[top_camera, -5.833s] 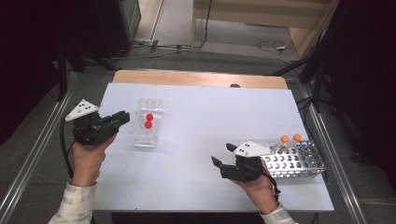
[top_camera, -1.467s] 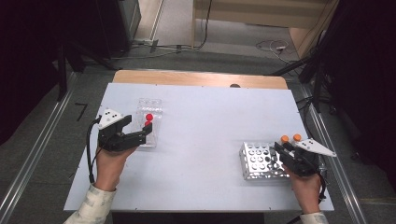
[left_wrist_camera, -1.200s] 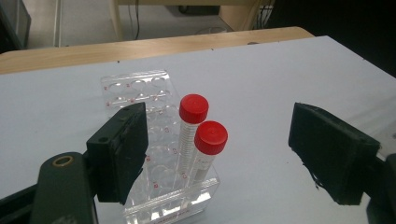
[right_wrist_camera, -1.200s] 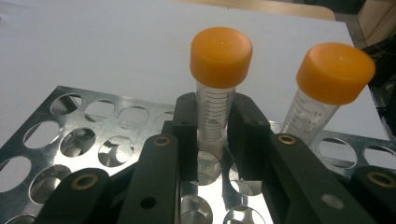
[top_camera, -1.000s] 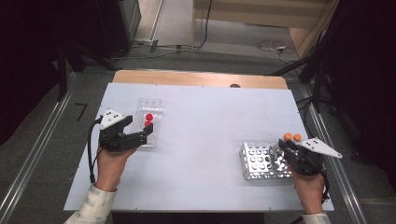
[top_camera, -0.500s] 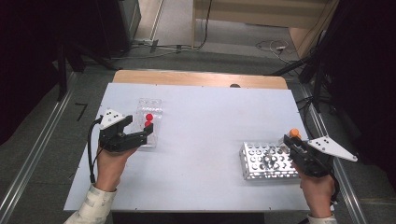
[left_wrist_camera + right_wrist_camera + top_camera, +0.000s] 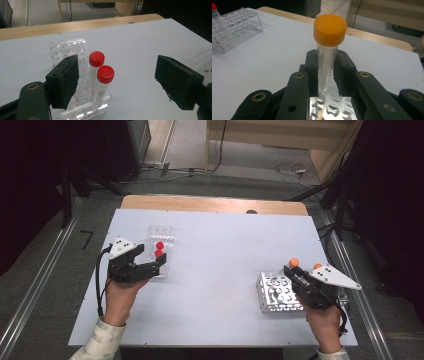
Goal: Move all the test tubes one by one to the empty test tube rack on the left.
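A white table in a dim room

The table (image 7: 225,235) has a wooden edge (image 7: 210,204) at the far side. The grey floor (image 7: 50,250) carries cables (image 7: 200,170) and metal rails (image 7: 30,295); dark furniture (image 7: 120,145) stands behind.

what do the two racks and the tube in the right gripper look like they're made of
Left rack: clear glossy plastic, apparently; you see through it.
Right rack: shiny metal, probably; silvery and reflective.
Orange-capped tube: transparent plastic or glass, printed graduations; matte orange cap, likely plastic.

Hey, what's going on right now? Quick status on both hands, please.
Right gripper shut on orange tube, above metal rack. Left gripper open around clear rack with two red tubes. Nothing in the way.
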A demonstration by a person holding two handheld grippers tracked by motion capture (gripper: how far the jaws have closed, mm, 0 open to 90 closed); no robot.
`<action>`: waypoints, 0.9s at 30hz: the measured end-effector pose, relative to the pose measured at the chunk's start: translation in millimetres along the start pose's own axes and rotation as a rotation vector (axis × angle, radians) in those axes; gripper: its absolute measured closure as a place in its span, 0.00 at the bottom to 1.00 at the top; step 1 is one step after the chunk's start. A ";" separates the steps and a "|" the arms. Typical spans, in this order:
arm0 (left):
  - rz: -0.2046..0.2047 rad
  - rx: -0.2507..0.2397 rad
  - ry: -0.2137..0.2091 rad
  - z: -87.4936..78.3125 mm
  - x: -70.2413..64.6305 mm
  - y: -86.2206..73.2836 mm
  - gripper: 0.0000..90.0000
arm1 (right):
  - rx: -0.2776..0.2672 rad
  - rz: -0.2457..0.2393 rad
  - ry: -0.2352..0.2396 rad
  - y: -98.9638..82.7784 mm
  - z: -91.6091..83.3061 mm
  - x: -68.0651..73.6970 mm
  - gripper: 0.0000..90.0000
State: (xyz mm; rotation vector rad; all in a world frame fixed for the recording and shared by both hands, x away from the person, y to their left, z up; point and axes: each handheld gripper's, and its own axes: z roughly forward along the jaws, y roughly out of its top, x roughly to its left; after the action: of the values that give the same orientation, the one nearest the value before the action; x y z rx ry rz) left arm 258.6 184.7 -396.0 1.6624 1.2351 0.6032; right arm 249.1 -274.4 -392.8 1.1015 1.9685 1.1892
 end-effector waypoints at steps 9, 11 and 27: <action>0.008 -0.006 -0.020 -1.7 -5.6 1.1 0.21 | 0.004 -0.069 0.096 10.1 19.1 36.9 0.80; 0.014 -0.005 -0.026 -1.0 -7.9 1.2 0.21 | 0.009 -0.080 0.114 11.8 24.2 44.6 0.80; 0.076 -0.005 -0.147 2.2 -45.0 0.2 0.21 | 0.070 -0.158 0.282 14.7 67.4 104.7 0.80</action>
State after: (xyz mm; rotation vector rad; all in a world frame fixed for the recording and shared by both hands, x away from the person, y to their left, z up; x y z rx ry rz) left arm 243.8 142.5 -390.4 1.7235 1.0679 0.5199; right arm 256.9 -151.3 -415.2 0.8286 2.2790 1.2534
